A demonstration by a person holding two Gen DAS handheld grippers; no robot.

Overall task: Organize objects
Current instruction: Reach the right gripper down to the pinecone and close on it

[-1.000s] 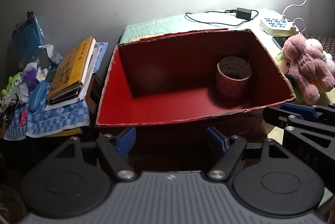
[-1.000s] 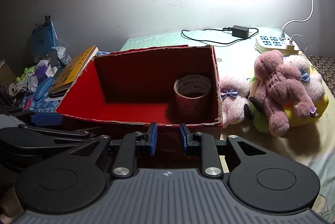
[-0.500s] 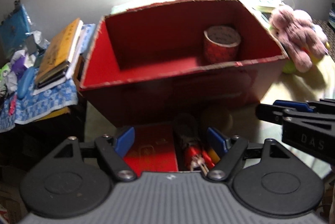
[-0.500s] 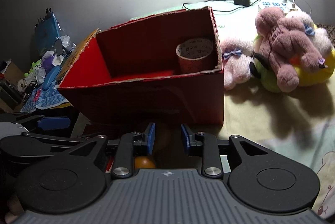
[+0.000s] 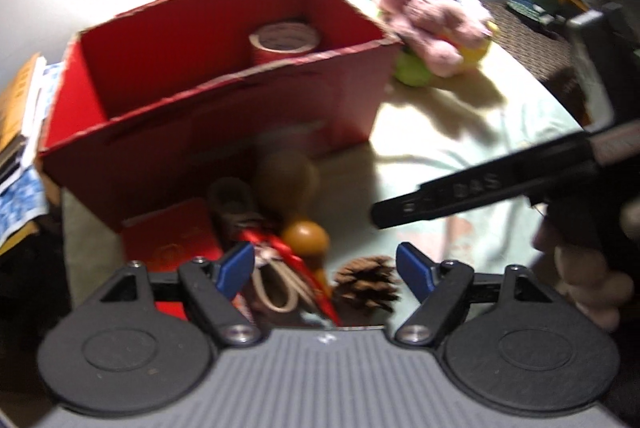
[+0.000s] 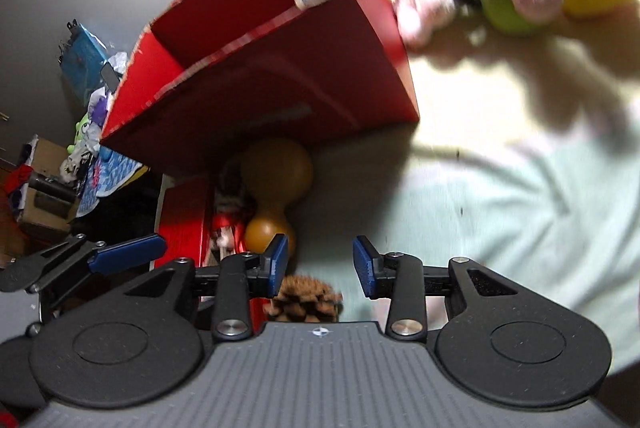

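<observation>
Lying gourd (image 6: 274,196), long axis toward box (image 6: 280,76)

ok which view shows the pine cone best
The left wrist view: the pine cone lies nearly whole between the open left tool fingers, though blurred. In the right wrist view only its top shows, the rest cut off behind the right tool body.

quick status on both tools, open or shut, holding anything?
Left tool: open, holding nothing, over the pine cone.
Right tool: open, holding nothing, pine cone just below it.
</observation>
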